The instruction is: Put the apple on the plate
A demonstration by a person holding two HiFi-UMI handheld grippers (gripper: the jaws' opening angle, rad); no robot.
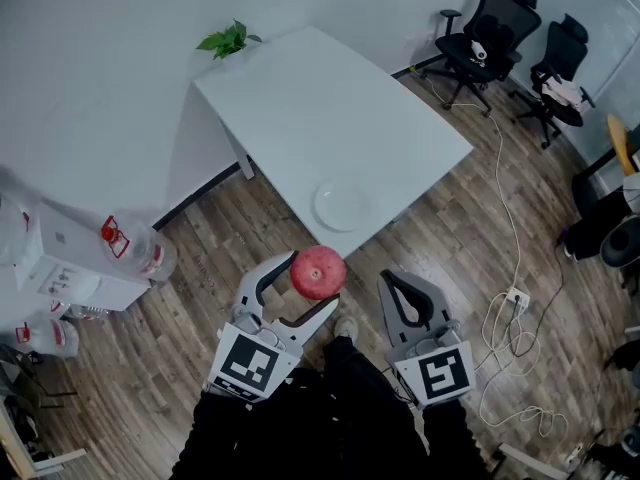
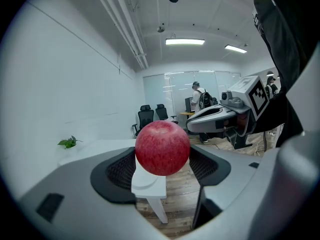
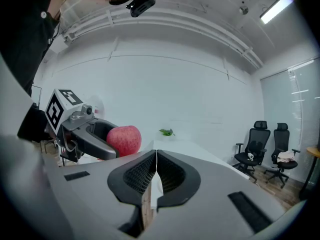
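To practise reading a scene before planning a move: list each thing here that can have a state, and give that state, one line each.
Left gripper: shut on the apple.
Apple: held in the air between the left fingers, not yet over the table.
Right gripper: shut, holding nothing.
Plate: empty, lying flat near the table's near corner.

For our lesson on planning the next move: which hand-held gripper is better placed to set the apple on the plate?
Left. The left hand-held gripper is shut on the red apple, just short of the white plate on the table. The right hand-held gripper is shut and empty.
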